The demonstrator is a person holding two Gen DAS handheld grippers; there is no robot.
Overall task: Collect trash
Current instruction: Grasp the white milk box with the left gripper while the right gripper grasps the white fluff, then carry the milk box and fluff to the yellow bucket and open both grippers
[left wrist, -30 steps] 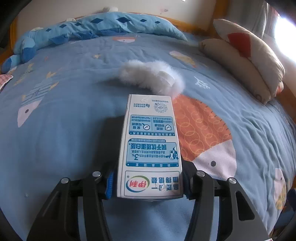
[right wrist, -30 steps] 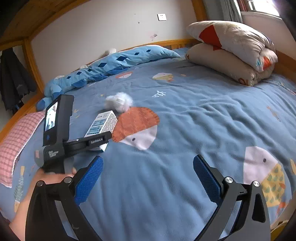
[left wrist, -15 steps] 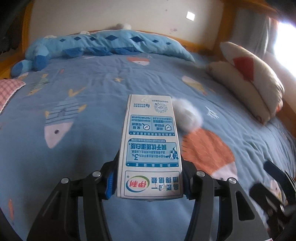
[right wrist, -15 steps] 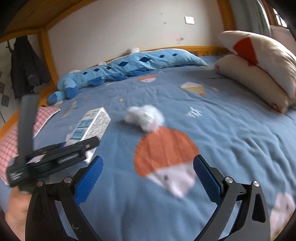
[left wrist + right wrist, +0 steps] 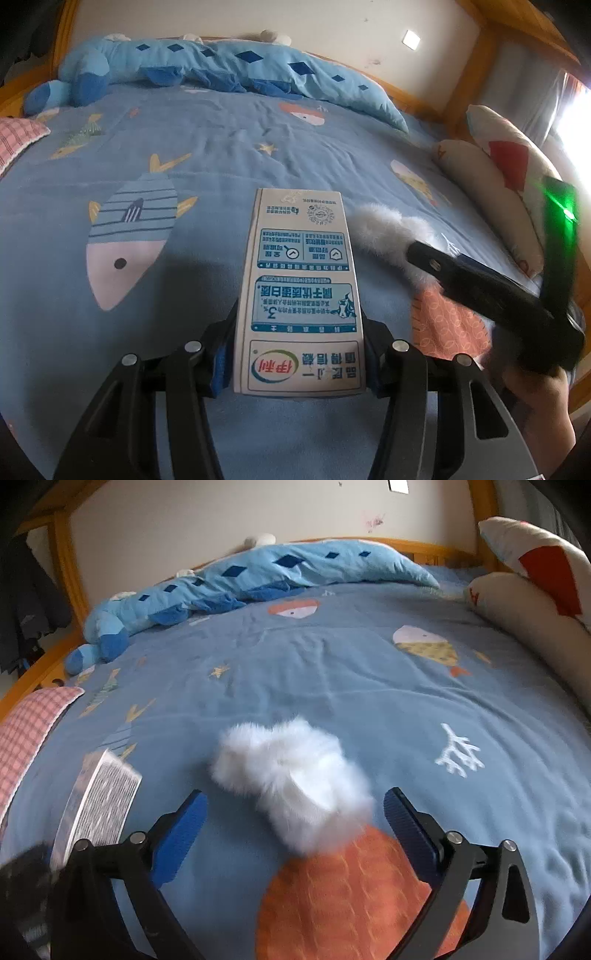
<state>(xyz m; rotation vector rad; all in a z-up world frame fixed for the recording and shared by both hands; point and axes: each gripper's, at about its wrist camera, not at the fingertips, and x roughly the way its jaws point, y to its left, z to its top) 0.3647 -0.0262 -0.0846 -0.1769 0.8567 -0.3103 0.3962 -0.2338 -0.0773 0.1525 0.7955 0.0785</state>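
Over the bed [image 5: 369, 672], a milk carton [image 5: 299, 291] is pinched by the left gripper [image 5: 295, 363], while the blurred white fluffy item [image 5: 295, 782] is flanked, untouched, by the spread right gripper [image 5: 295, 827] fingers [image 5: 181, 827].

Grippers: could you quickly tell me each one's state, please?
Left gripper: shut on the milk carton.
Right gripper: open, white fluffy thing between its fingers.

Wood-framed bed [image 5: 424, 548], pale wall [image 5: 221, 520], prob. window [image 5: 576, 110] rt.
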